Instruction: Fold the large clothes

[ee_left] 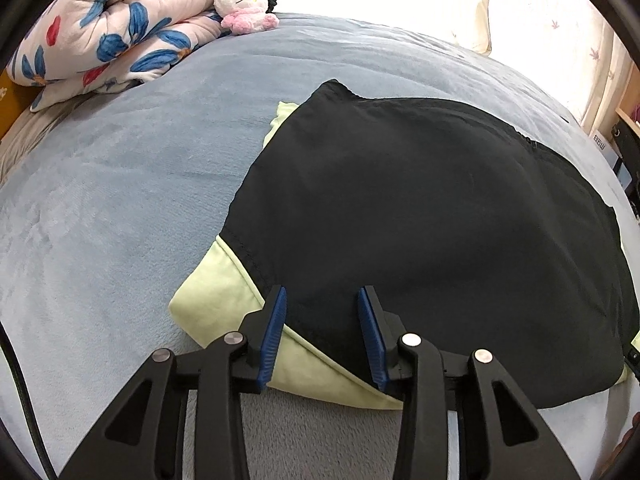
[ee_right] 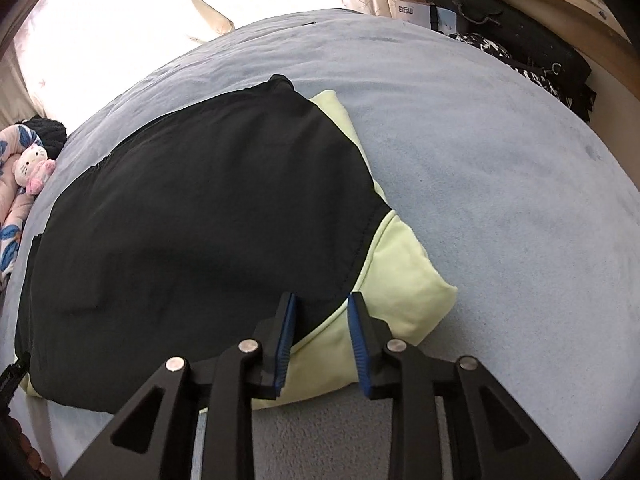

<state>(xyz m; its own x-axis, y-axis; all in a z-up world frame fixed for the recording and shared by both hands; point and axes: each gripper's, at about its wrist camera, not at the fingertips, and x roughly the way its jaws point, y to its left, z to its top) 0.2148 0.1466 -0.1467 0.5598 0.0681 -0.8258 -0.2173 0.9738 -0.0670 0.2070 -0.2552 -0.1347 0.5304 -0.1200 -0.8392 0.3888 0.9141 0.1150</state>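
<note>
While both grippers hang over its near edge, the folded black and pale-green garment (ee_left: 420, 208) lies flat on the grey-blue bed cover (ee_left: 120, 200).

The left gripper (ee_left: 322, 300) stands with its blue pads parted above the near left corner, nothing pinched between them; the right gripper (ee_right: 322, 304) is likewise parted and empty over the near right corner, where green cloth shows under the black. A floral quilt (ee_left: 120, 28) and a plush cat toy (ee_left: 244, 6) sit at the far side of the bed.
</note>
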